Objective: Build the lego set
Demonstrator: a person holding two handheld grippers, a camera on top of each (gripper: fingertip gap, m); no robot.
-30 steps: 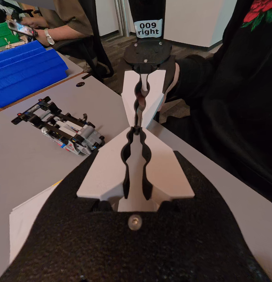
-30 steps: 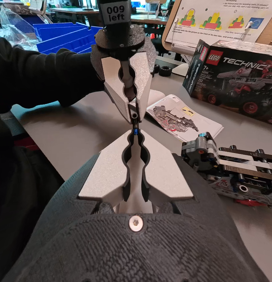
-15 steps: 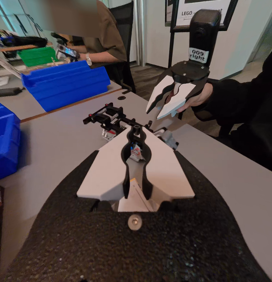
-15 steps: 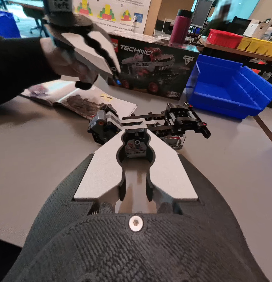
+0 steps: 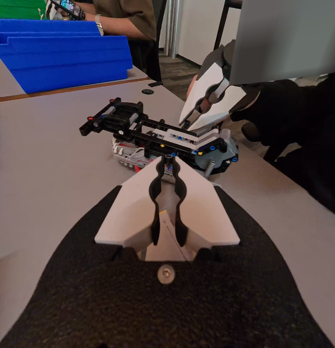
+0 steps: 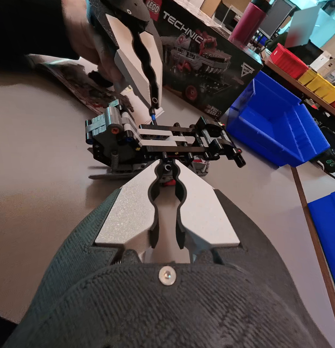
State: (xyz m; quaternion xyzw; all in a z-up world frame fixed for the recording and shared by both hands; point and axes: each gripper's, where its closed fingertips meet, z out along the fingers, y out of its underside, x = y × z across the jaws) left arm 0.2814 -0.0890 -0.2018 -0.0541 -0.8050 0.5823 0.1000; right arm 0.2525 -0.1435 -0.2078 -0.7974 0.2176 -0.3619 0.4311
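The partly built black, white and grey Lego chassis (image 5: 136, 131) lies on the grey table, also in the right wrist view (image 6: 163, 135). My left gripper (image 5: 167, 160) is shut on a small black connector with a blue pin (image 5: 167, 157). In the right wrist view my left gripper (image 6: 153, 105) points down, and the blue pin (image 6: 153, 115) touches the chassis's far black beam. My right gripper (image 6: 167, 163) is closed around a black peg (image 6: 167, 166) on the near side of the chassis. It shows in the left wrist view (image 5: 184, 123) at the far side.
The set's box (image 6: 200, 56) and an open instruction booklet (image 6: 82, 88) lie behind the chassis. Blue bins stand to the right (image 6: 275, 131) and on the neighbouring table (image 5: 69, 56). A seated person (image 5: 125, 18) is beyond that. The table edge (image 6: 313, 235) runs along the right. Some 7 cm of space lies between my two pairs of fingers.
The grippers separated after meeting tip to tip, the piece staying in the left. Both then came down to the chassis. The right gripper opened, then closed on a peg.
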